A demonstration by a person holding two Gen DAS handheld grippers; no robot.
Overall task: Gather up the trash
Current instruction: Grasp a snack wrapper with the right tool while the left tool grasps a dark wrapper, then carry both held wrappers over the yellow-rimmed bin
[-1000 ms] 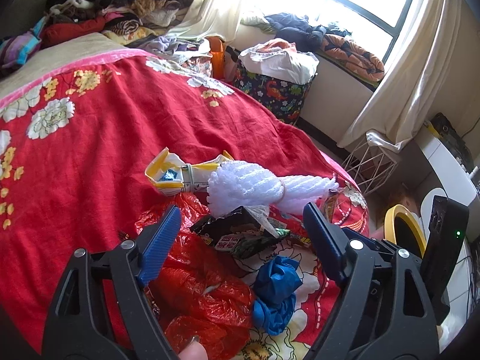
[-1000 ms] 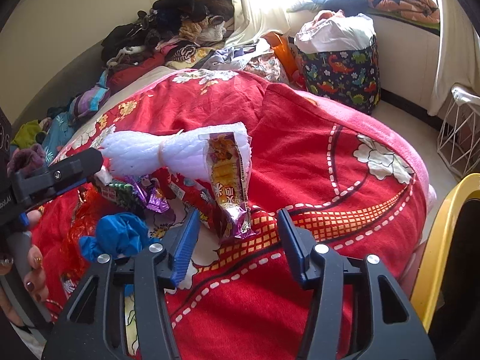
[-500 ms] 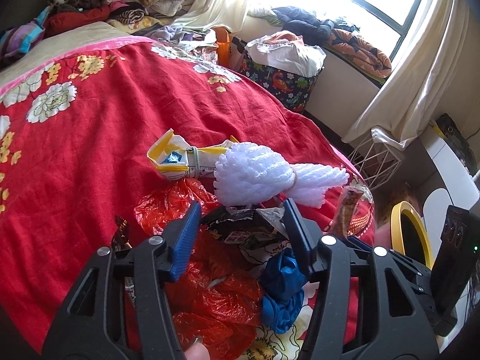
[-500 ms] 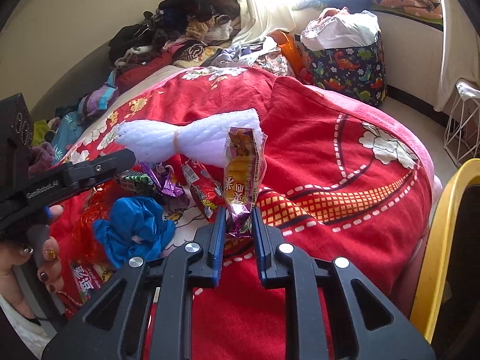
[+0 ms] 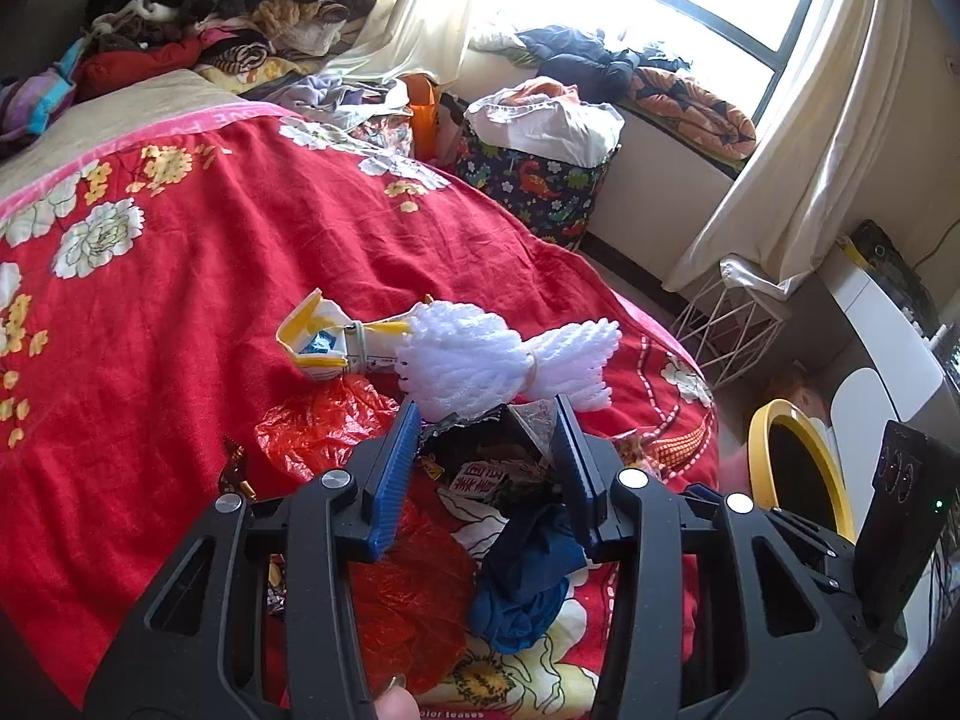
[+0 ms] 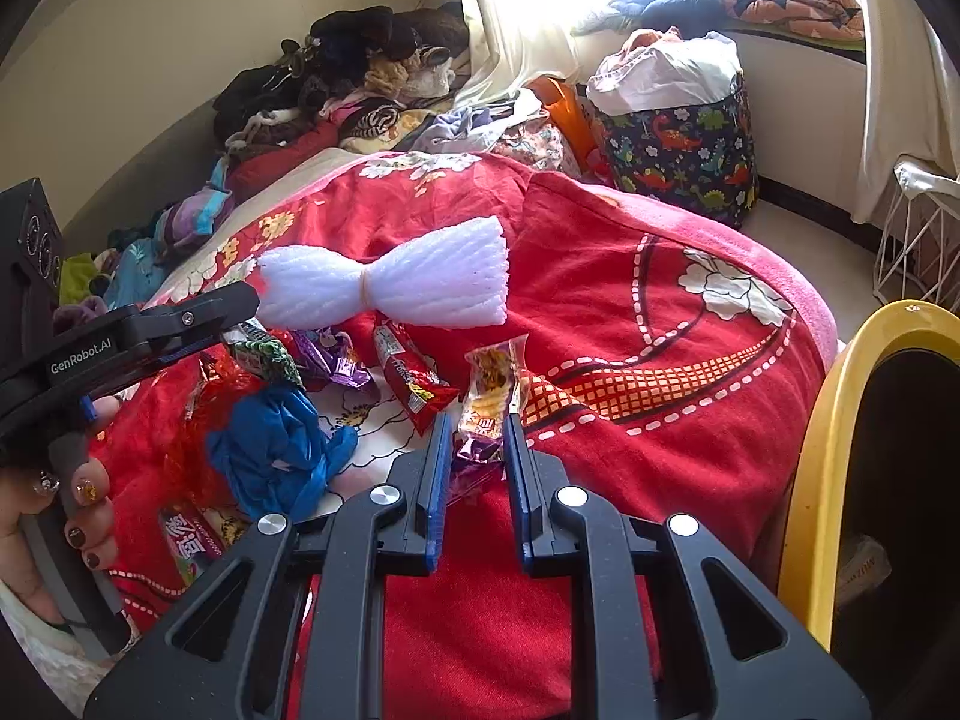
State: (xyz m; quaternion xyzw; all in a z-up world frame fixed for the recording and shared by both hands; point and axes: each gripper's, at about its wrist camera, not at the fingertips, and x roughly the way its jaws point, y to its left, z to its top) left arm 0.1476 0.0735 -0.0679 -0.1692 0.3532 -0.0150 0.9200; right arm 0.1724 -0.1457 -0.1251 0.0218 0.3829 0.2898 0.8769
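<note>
Trash lies on a red bedspread point(image 5: 180, 312). My left gripper point(image 5: 486, 450) is shut on a dark snack wrapper point(image 5: 480, 468), just below a white foam net point(image 5: 498, 360) tied in the middle. My right gripper point(image 6: 474, 444) is shut on the lower end of a yellow and purple snack wrapper point(image 6: 489, 396), which stands upright. A red snack packet point(image 6: 411, 381), purple wrappers point(image 6: 333, 360), a blue plastic bag point(image 6: 270, 450) and red plastic bags point(image 5: 408, 588) lie around. A yellow and white carton point(image 5: 327, 345) lies left of the foam.
A yellow-rimmed bin point(image 6: 852, 480) stands at the right beside the bed. A dinosaur-print laundry bag point(image 5: 534, 180), a white wire basket point(image 5: 732, 324) and curtains stand by the window. Clothes point(image 5: 210, 12) are piled at the bed's far end.
My left gripper has moved forward and closed from wide open onto the dark wrapper. My right gripper closed on the yellow and purple wrapper and has drawn it back, away from the foam.
</note>
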